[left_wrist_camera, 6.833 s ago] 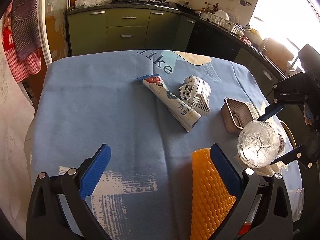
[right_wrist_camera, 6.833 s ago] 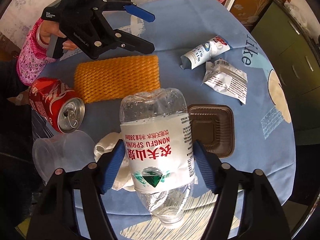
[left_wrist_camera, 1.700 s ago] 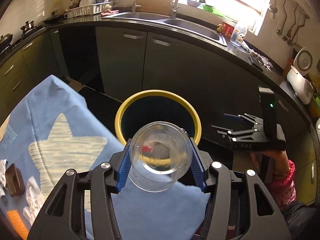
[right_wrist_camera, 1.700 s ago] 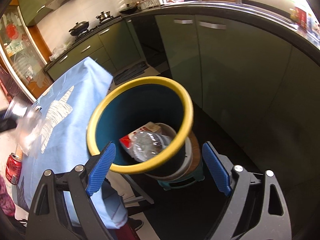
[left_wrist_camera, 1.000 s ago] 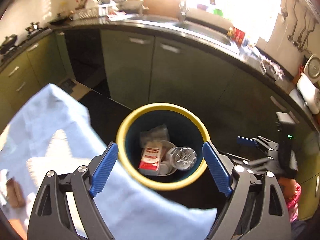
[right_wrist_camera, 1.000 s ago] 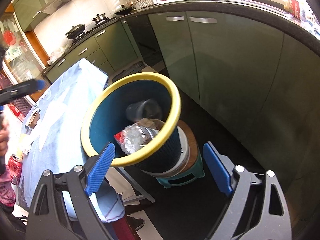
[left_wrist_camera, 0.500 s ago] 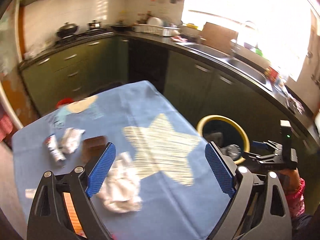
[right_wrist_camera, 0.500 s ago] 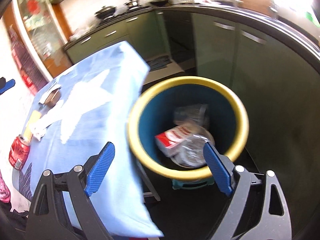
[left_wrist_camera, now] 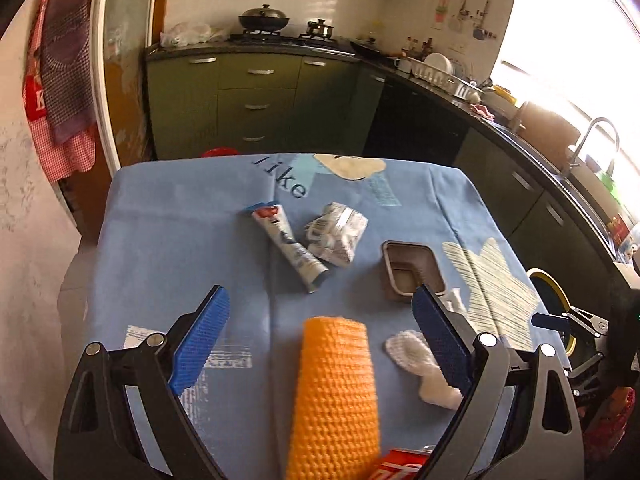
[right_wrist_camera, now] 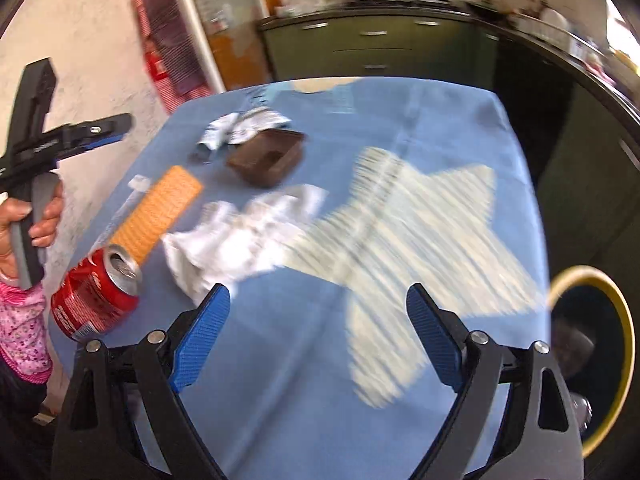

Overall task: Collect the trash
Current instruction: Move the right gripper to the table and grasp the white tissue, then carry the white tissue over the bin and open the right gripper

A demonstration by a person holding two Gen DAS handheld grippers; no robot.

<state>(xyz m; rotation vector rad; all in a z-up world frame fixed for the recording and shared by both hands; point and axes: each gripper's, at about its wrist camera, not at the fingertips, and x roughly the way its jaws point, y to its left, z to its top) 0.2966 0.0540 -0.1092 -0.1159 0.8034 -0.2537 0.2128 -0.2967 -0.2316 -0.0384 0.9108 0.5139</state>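
Both the left hand-held gripper (left_wrist_camera: 320, 320) and the right hand-held gripper (right_wrist_camera: 318, 334) are spread and empty, some trash already lies in the yellow-rimmed bin (right_wrist_camera: 624, 344), and the orange foam net (left_wrist_camera: 336, 392), red soda can (right_wrist_camera: 96, 300) and crumpled white tissue (right_wrist_camera: 240, 232) remain on the blue-clothed table (right_wrist_camera: 400, 120).

home kitchen: green cabinets (left_wrist_camera: 256, 92), wok on stove (left_wrist_camera: 263, 21), dish rack (left_wrist_camera: 440, 72), sink tap (left_wrist_camera: 592, 136), cloth-covered table (left_wrist_camera: 168, 232).

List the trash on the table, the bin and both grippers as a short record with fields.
table cover: blue cloth
trash on table: tube, crumpled wrapper, brown tray, orange foam net, white tissue, red can
bin: yellow rim, beside the table, trash inside
left gripper: open, empty
right gripper: open, empty
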